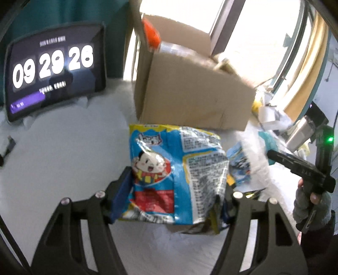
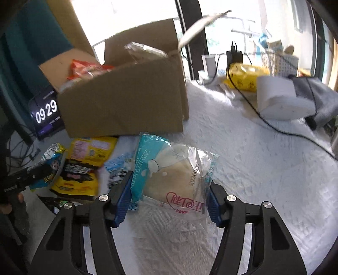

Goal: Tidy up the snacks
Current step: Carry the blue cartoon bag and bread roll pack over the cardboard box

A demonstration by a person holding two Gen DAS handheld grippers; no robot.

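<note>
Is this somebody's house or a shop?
Probably a house, maybe a room by a big window. A cardboard box of snacks sits on a white cloth, with a clock screen, a charger and a paper roll lying about.

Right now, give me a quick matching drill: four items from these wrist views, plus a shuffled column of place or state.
Items:
1. blue cartoon snack bag
2. clear-wrapped cake
3. cardboard box
4. clock tablet

Place or state:
A. propped upright, left of the box
B. between the right gripper's pads
C. open-topped, orange packet inside
D. between the left gripper's pads

Pairs: 1-D, 2-B, 3-C, 4-A
</note>
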